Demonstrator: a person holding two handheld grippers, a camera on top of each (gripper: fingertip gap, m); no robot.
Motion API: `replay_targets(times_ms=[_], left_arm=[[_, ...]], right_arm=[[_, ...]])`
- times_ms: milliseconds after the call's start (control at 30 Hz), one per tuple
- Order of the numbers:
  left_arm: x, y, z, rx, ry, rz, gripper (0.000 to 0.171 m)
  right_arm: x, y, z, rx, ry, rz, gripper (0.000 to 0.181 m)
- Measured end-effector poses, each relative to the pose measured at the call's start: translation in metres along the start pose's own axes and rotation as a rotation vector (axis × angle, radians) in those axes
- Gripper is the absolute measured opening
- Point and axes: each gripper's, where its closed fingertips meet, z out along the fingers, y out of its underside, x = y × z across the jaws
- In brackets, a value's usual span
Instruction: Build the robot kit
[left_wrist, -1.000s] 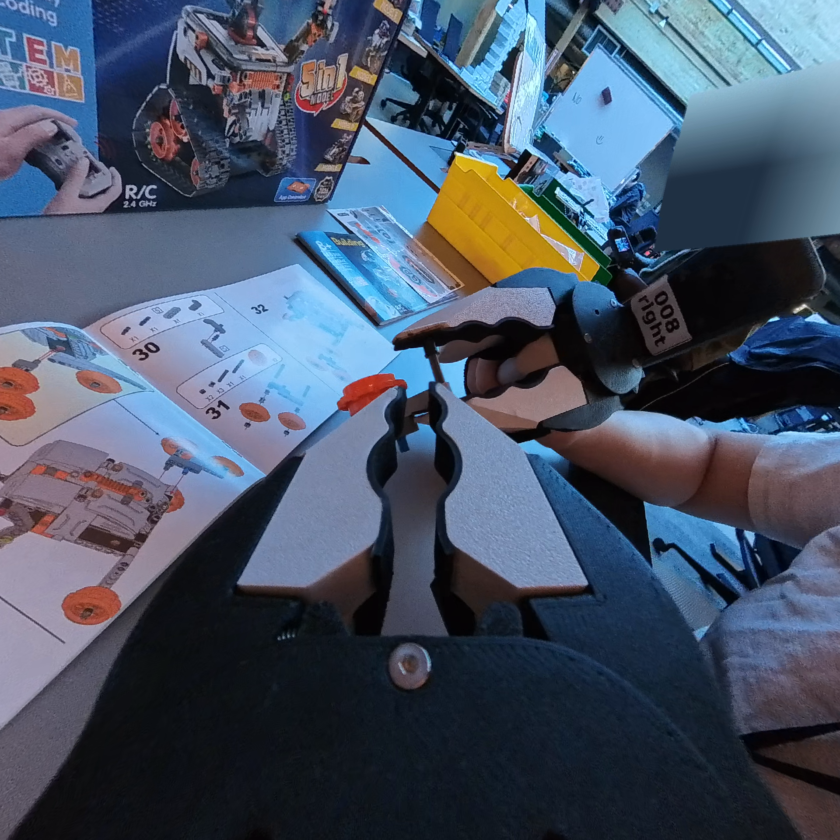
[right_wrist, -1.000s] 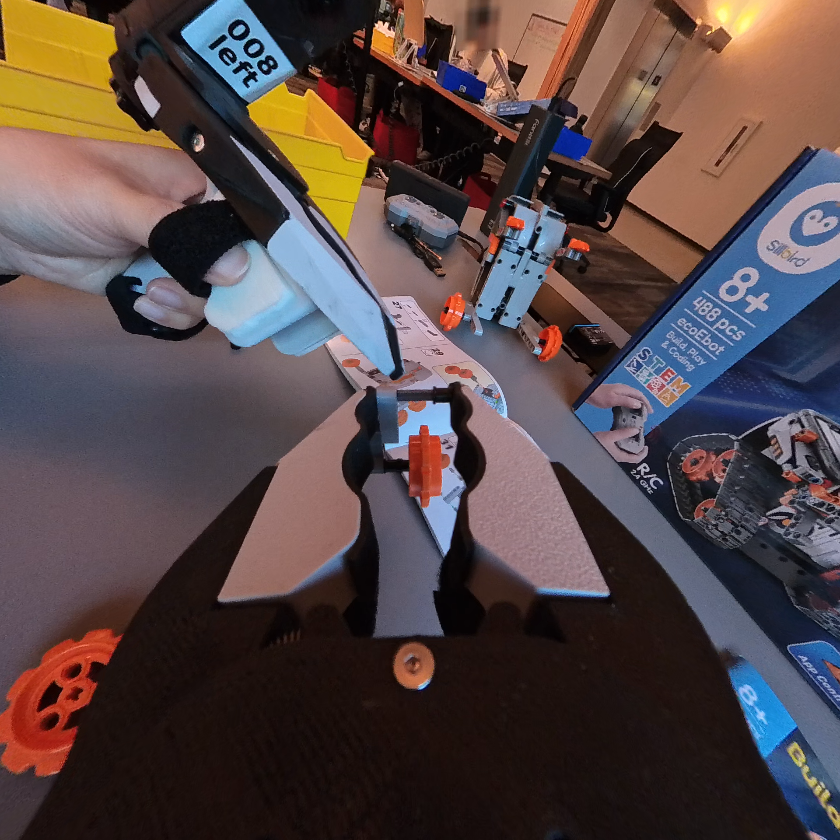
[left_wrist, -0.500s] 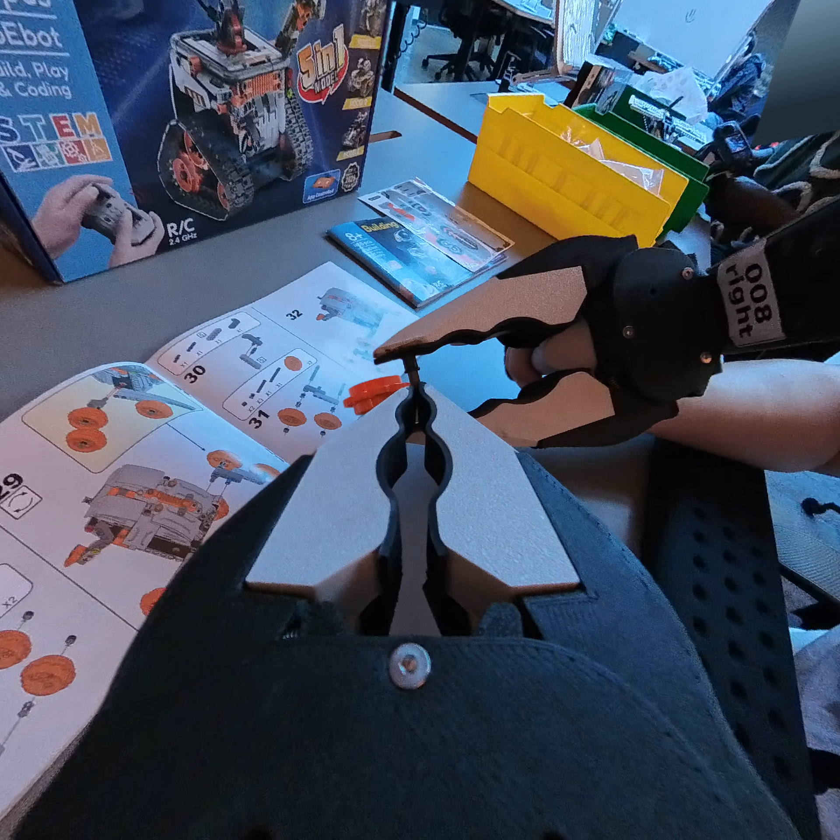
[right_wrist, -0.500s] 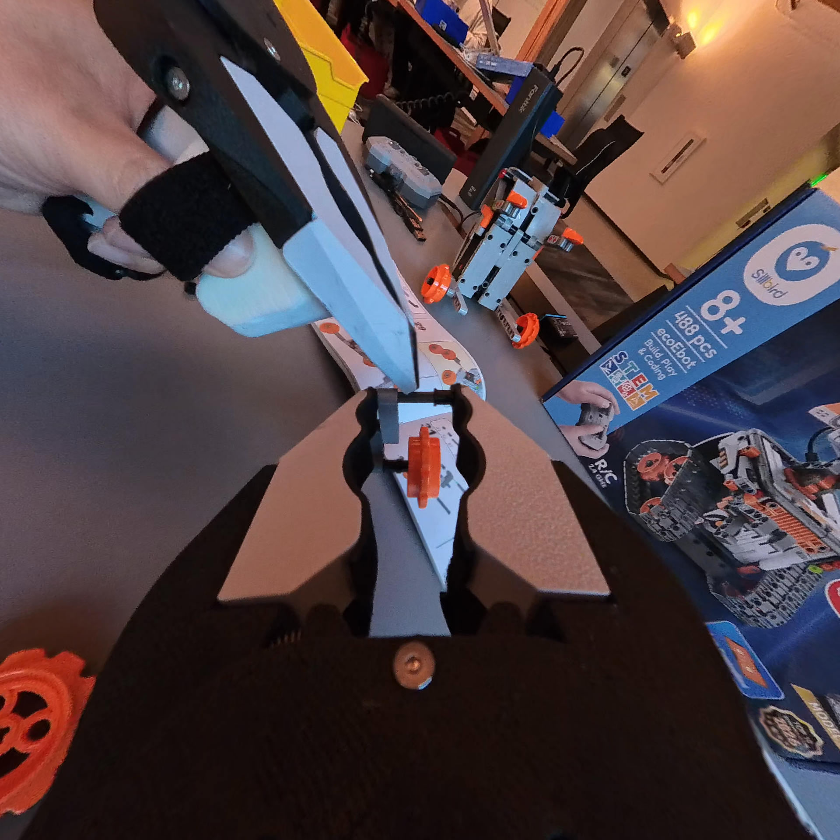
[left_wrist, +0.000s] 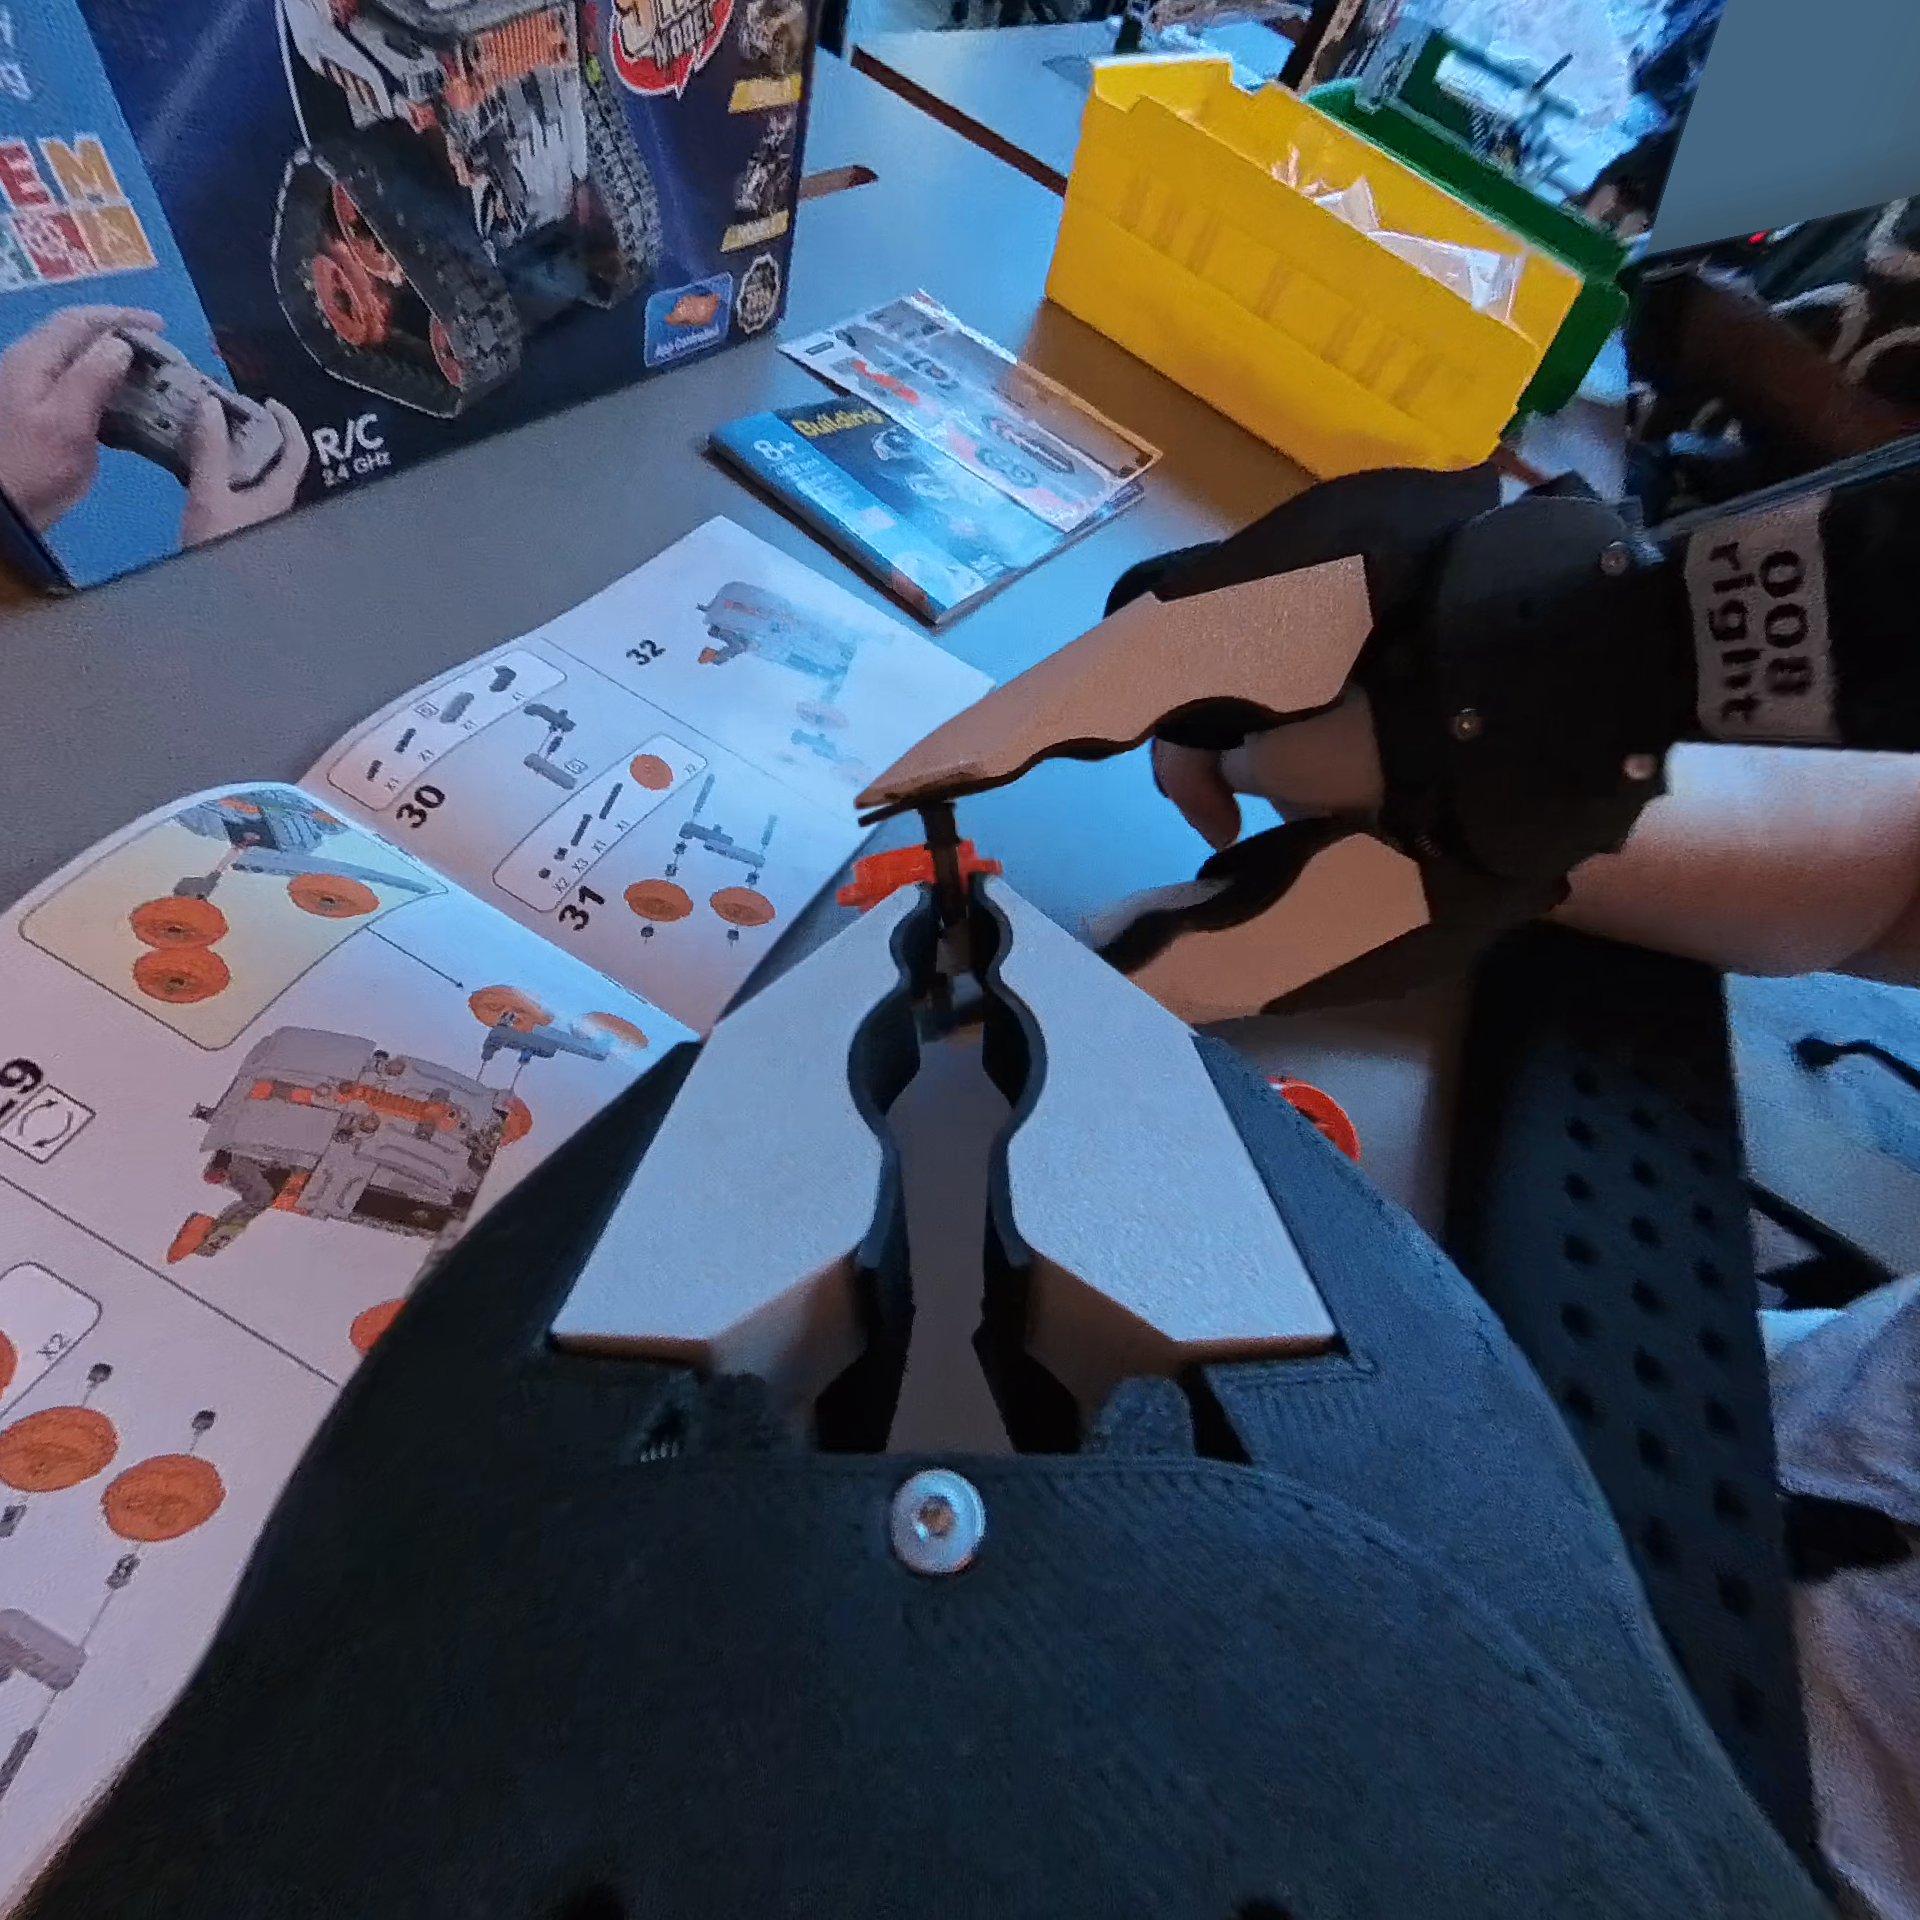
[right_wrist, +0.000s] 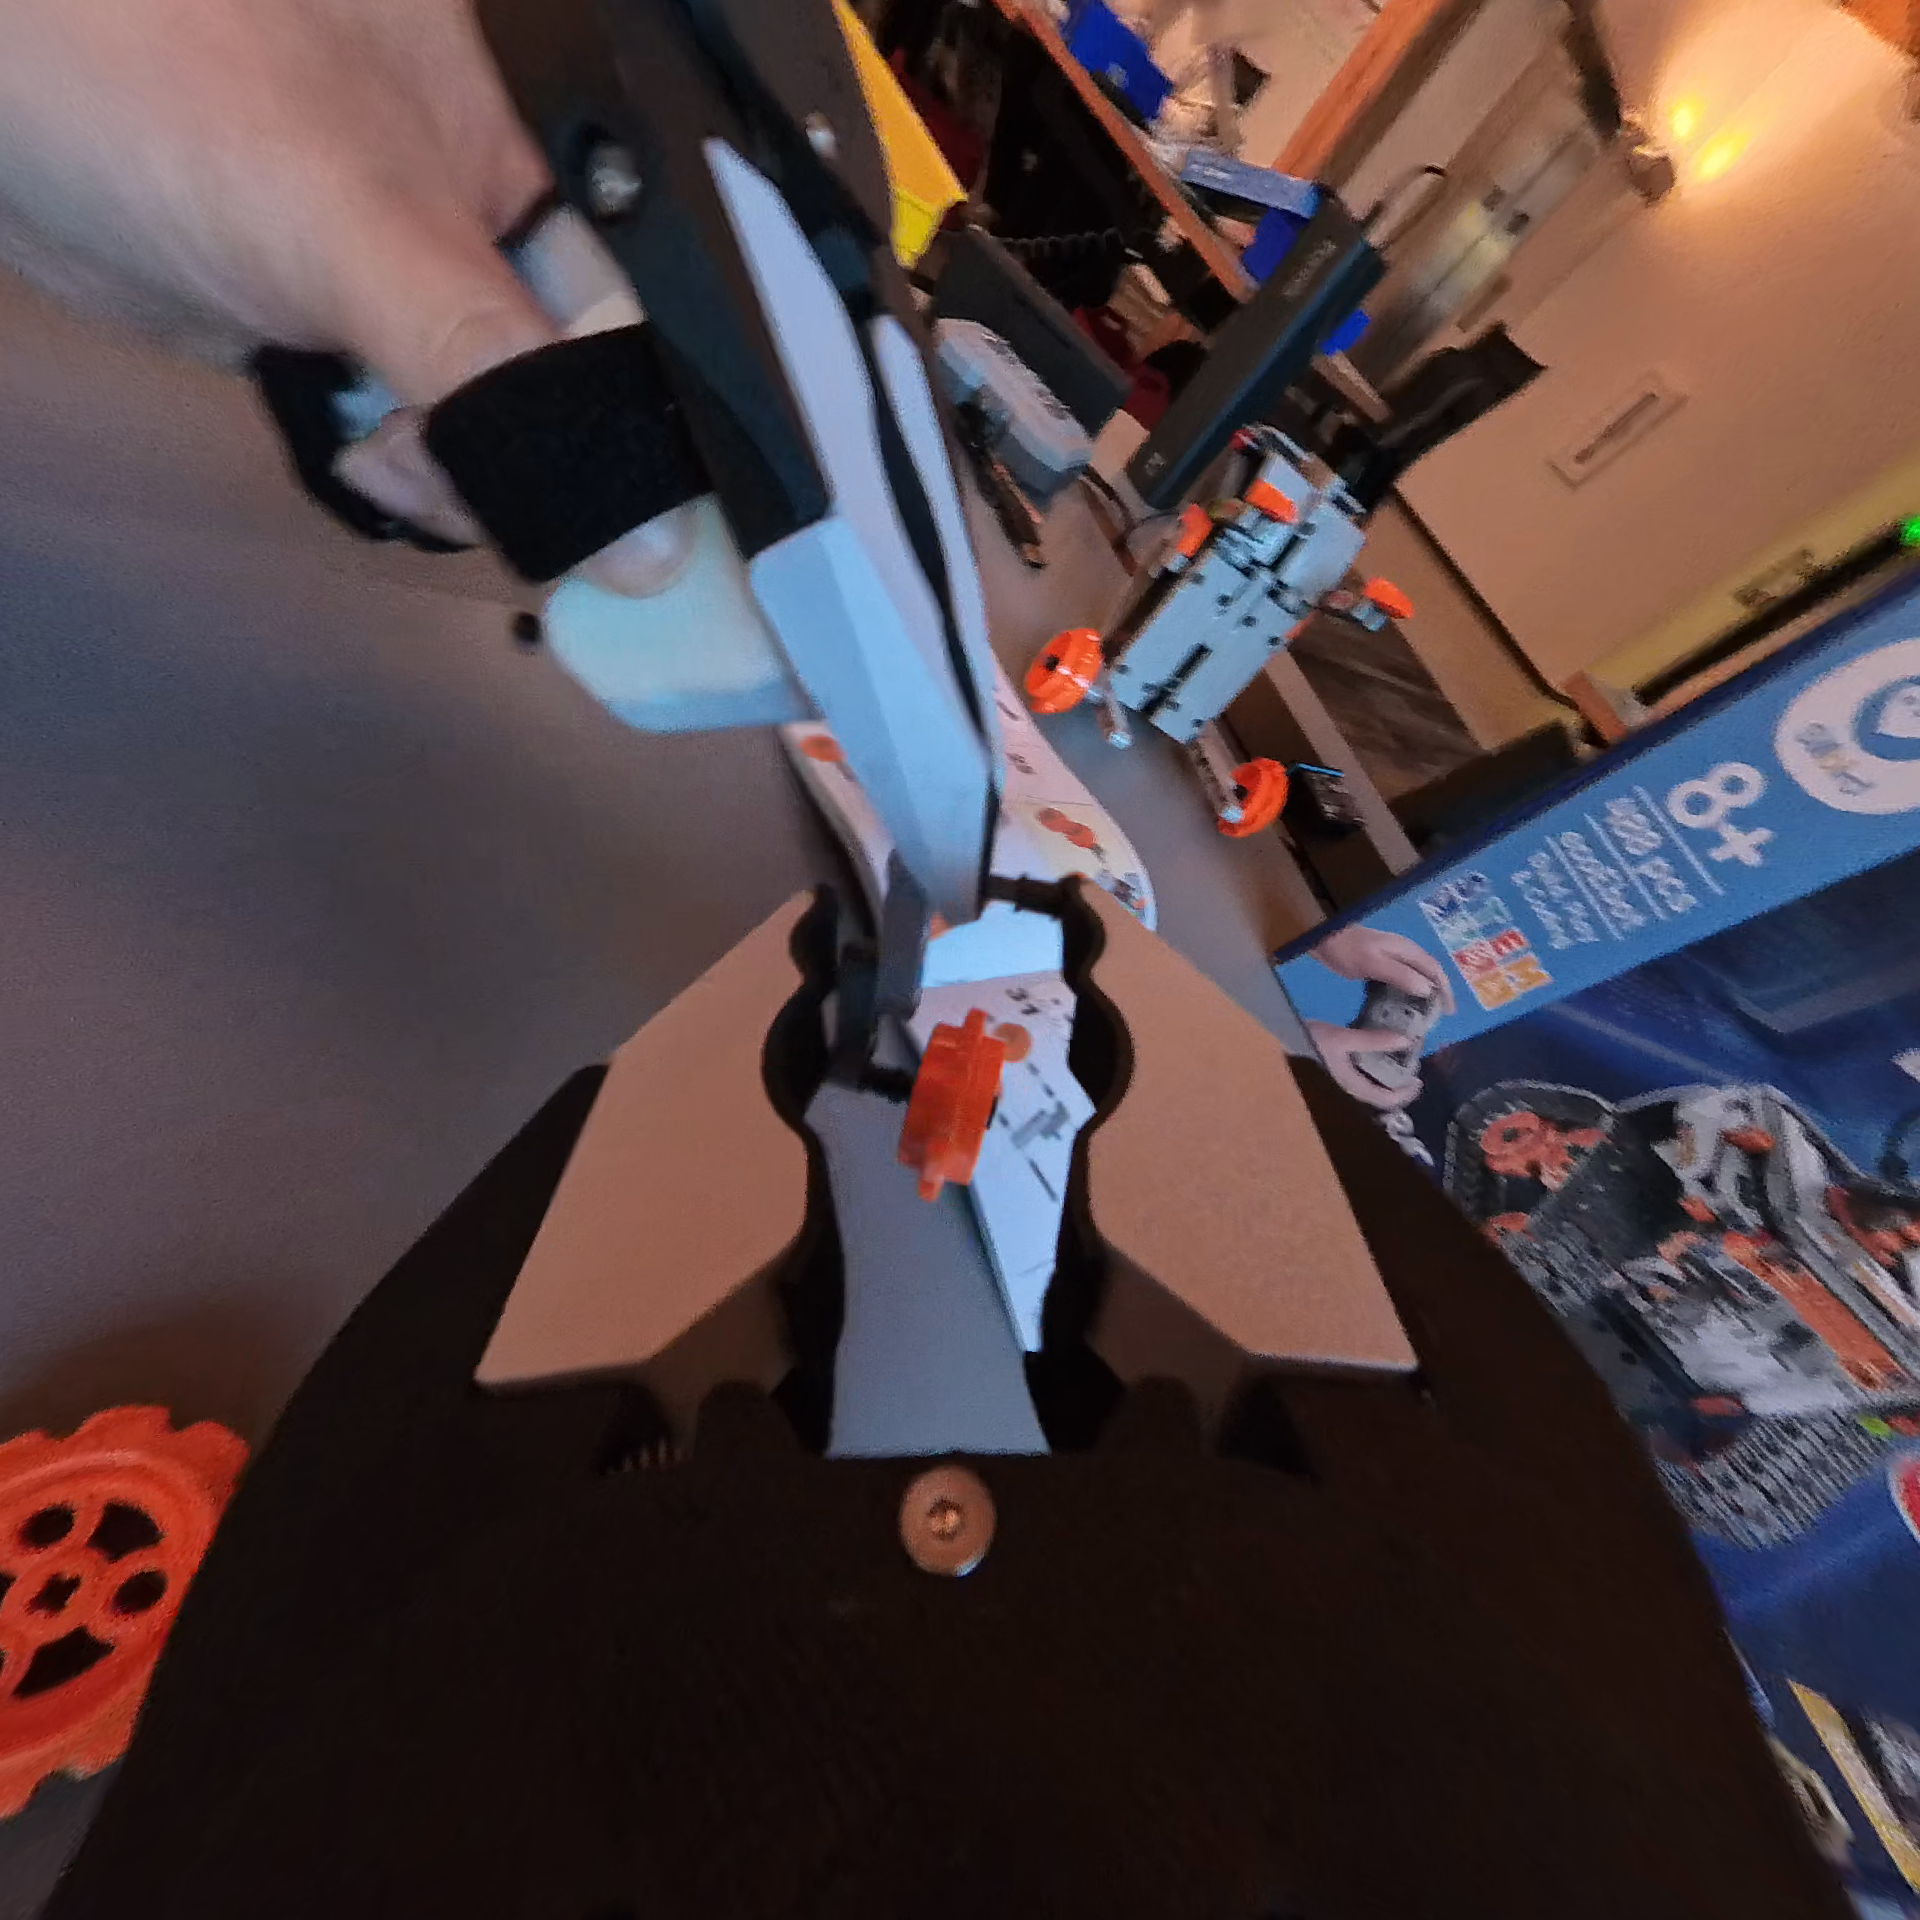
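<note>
Tabletop (left_wrist: 312, 644): grey, carrying all that follows.
Box (left_wrist: 468, 260): blue, stood on edge at the far side, a tracked vehicle pictured on its face.
Manual (left_wrist: 312, 935): open and flat, just below and left of both grippers.
Bins: yellow bin (left_wrist: 1278, 291) far right, green bin (left_wrist: 1558, 239) touching behind it.
Model (right_wrist: 1236, 613): grey, part-built, orange wheels, well beyond the grippers near the tabletop's edge.
Booklets (left_wrist: 935, 468): two, overlapped, between box and yellow bin.
Right gripper (right_wrist: 951, 935): turned on its side, one finger above the other as the left view shows it, reaching in level from the right. Fingers part-way apart and clamped endwise on the assembly.
Right hand (left_wrist: 1278, 769): behind the fingers, one digit curled between them, forearm level.
Left gripper (left_wrist: 948, 904): tilted steeply, tips pointing down from upper left in the right view. Fingers almost together, pinching the assembly's grey piece and black axle; exact contact blurred, so probably a tip-only hold.
Left hand (right_wrist: 312, 260): above, one digit through a black strap on a pale trigger.
Loose gear (right_wrist: 94, 1579): orange, flat on the tabletop, near the right gripper's left side.
Assembly (right_wrist: 951, 1101): black axles, grey connector, small orange gear, off the tabletop above the manual's edge, between both sets of tips.
Grip margin: judged slim, held at the very tips on both sides.
</note>
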Motion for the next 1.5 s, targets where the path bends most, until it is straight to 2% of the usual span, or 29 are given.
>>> replay_targets(times_ms=[33, 100, 200, 333, 500, 667, 733, 900, 1000, 1133, 1167, 1233, 1400, 1500], left_arm=[[0.001, -0.002, -0.005, 0.011, 0.032, -0.018, 0.001], [0.01, -0.006, -0.015, 0.023, 0.135, -0.037, 0.0], [0.032, -0.006, -0.031, 0.01, 0.266, 0.051, 0.001], [0.049, 0.025, -0.037, -0.139, 0.305, 0.161, 0.001], [0.065, 0.045, -0.046, -0.206, 0.354, 0.183, 0.001], [0.06, 0.05, -0.051, -0.236, 0.324, 0.194, 0.001], [0.062, 0.052, -0.052, -0.247, 0.328, 0.204, 0.002], [0.059, 0.058, -0.049, -0.279, 0.311, 0.208, 0.001], [0.058, 0.06, -0.047, -0.292, 0.309, 0.2, 0.001], [0.058, 0.06, -0.048, -0.288, 0.316, 0.194, 0.001], [0.058, 0.06, -0.049, -0.287, 0.316, 0.196, 0.0], [0.06, 0.06, -0.049, -0.288, 0.322, 0.199, 0.001], [0.06, 0.059, -0.049, -0.277, 0.319, 0.213, 0.001], [0.058, 0.054, -0.051, -0.232, 0.323, 0.191, 0.004]], right_arm=[[-0.003, -0.001, -0.002, 0.016, -0.037, -0.001, 0.051], [-0.004, 0.002, -0.009, 0.019, -0.082, 0.021, 0.043], [-0.025, -0.013, -0.021, 0.124, -0.273, 0.109, 0.041], [-0.055, -0.028, -0.029, 0.186, -0.494, 0.232, 0.035], [-0.082, -0.041, -0.035, 0.209, -0.736, 0.419, 0.027], [-0.061, -0.046, -0.035, 0.267, -0.707, 0.504, 0.024], [-0.062, -0.053, -0.039, 0.303, -0.741, 0.505, 0.007], [-0.071, -0.048, -0.034, 0.244, -0.754, 0.466, 0.013], [-0.077, -0.044, -0.036, 0.211, -0.796, 0.451, 0.007], [-0.076, -0.038, -0.036, 0.203, -0.766, 0.407, 0.019], [-0.077, -0.037, -0.037, 0.201, -0.77, 0.397, 0.019], [-0.078, -0.036, -0.039, 0.194, -0.777, 0.38, 0.006], [-0.077, -0.037, -0.04, 0.192, -0.759, 0.321, 0.005], [-0.073, -0.038, -0.039, 0.191, -0.771, 0.372, 0.005]])
